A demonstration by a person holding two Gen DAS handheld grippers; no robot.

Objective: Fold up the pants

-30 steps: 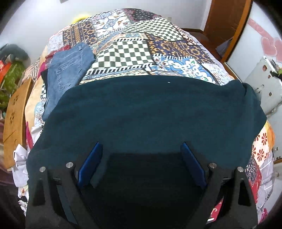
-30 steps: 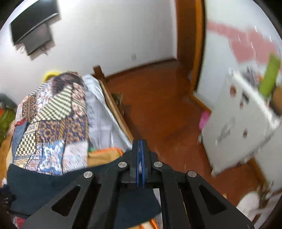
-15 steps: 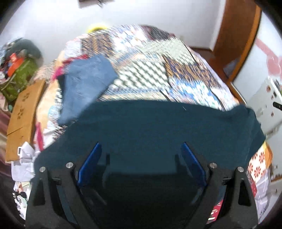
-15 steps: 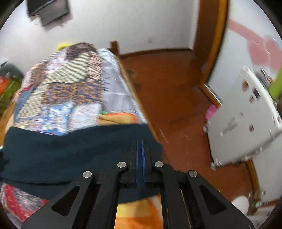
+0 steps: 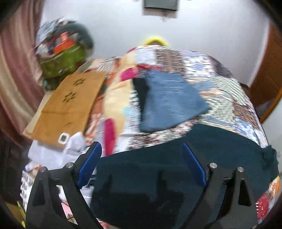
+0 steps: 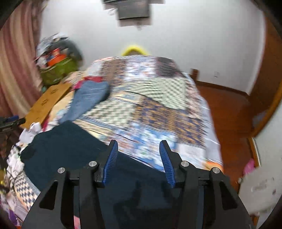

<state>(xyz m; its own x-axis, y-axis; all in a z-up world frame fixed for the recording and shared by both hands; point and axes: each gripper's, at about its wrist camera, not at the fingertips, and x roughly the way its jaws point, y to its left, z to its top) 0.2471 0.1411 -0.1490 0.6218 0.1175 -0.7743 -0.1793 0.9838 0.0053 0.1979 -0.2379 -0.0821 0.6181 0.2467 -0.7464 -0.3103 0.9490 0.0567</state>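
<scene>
Both views motion-blurred; fine detail unreliable.

Left gripper (image 5: 141,163): blue pads set wide apart, nothing pinched between them. It sits above the near left end of the dark teal pants (image 5: 202,158), which lie flat across the near edge of the bed. The left pad (image 5: 89,163) hangs past the cloth's left edge, over pale crumpled fabric (image 5: 52,153).

Right gripper (image 6: 138,162): jaws have just been opening and now stand partly apart. No cloth caught between the pads; the pants (image 6: 70,149) lie below and to the left of them, and the patchwork quilt (image 6: 158,109) shows through the gap.

Pants: spread crosswise as a broad band at the foot of the quilt. Whether they are already folded over cannot be told.

Mid-distance: folded blue jeans (image 5: 169,100) rest on the left part of the quilt, apart from the teal pants. A brown cardboard panel (image 5: 67,105) with cut-out marks leans at the bed's left side.

Far: green bag (image 5: 61,61) with an orange box on top, against a pinkish curtain (image 5: 15,79). Yellow object (image 5: 155,39) behind the bed's far end. White wall with a dark mounted screen (image 6: 134,9). Red-brown floor (image 6: 229,109) and a wooden door (image 6: 269,67) to the right.
</scene>
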